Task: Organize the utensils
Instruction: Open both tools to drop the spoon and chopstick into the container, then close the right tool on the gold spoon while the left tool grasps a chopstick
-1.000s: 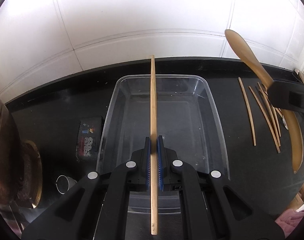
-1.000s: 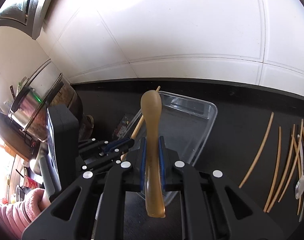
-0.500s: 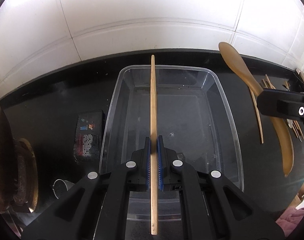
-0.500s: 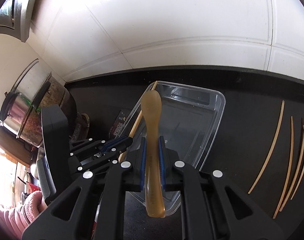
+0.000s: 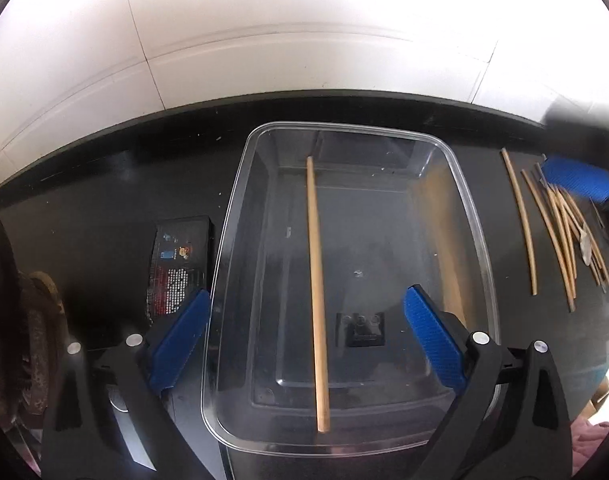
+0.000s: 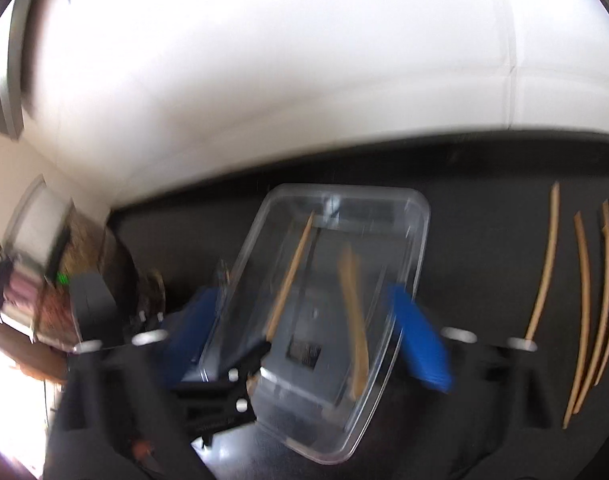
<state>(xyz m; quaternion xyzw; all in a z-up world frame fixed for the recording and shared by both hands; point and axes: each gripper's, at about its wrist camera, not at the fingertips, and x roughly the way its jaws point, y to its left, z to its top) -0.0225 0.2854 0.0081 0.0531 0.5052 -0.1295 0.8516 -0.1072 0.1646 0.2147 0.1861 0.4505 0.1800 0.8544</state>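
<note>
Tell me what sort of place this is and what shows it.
Probably a home kitchen: a black countertop runs along a white tiled wall, loose chopsticks lie beside a clear plastic bin, and what looks like a metal cooking appliance stands at the left.

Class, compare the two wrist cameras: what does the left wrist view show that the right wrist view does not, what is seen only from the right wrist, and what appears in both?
Only the left wrist view shows the black printed packet lying on the counter left of the clear tub.

Only the right wrist view shows the steel pot at far left and, though blurred, the wooden spoon in the tub.

Both show the tub, the chopstick inside it, the loose chopsticks on the counter to its right, and the white wall. Each view's own gripper, left gripper and right gripper, stands open, having just released.
</note>
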